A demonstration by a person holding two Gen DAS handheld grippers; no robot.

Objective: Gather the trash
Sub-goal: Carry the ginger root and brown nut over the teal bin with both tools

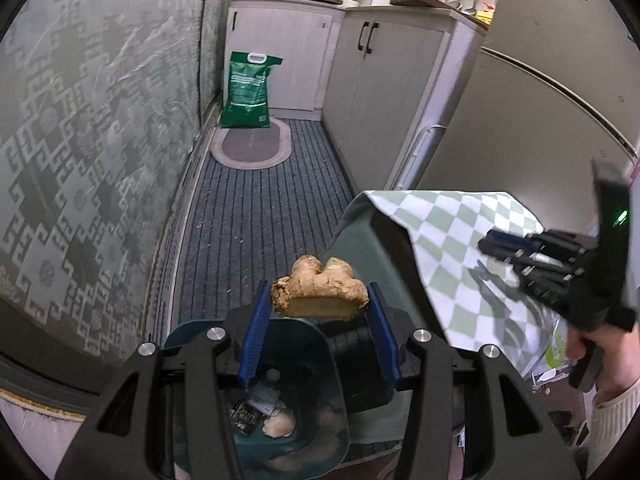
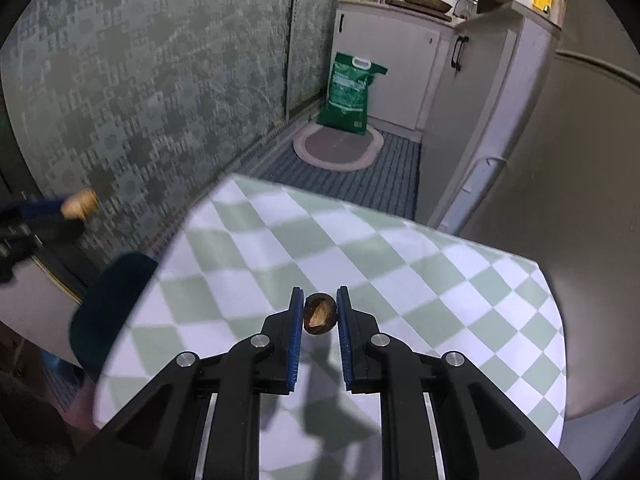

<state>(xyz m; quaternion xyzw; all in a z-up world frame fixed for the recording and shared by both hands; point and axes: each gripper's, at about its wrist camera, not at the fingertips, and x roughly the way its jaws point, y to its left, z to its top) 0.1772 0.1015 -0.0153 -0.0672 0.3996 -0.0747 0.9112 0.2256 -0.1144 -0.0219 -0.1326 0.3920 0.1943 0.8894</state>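
My left gripper [image 1: 318, 306] is shut on a tan piece of ginger [image 1: 320, 292] and holds it above the open dark green trash bin [image 1: 320, 364]. Scraps and a dark wrapper [image 1: 246, 418] lie at the bin's bottom. My right gripper [image 2: 319, 314] is shut on a small round brown chestnut-like piece [image 2: 318, 314] above the green-and-white checked tablecloth [image 2: 360, 248]. The right gripper also shows in the left wrist view [image 1: 492, 242], over the table. The ginger shows in the right wrist view [image 2: 80, 204] at the far left.
The table with the checked cloth [image 1: 460, 240] stands right of the bin. A striped grey carpet [image 1: 256, 216] runs to an oval mat [image 1: 252, 144] and a green sack [image 1: 246, 90]. White cabinets [image 1: 380, 92] and a fridge [image 1: 540, 120] line the right; a patterned wall [image 1: 80, 140] the left.
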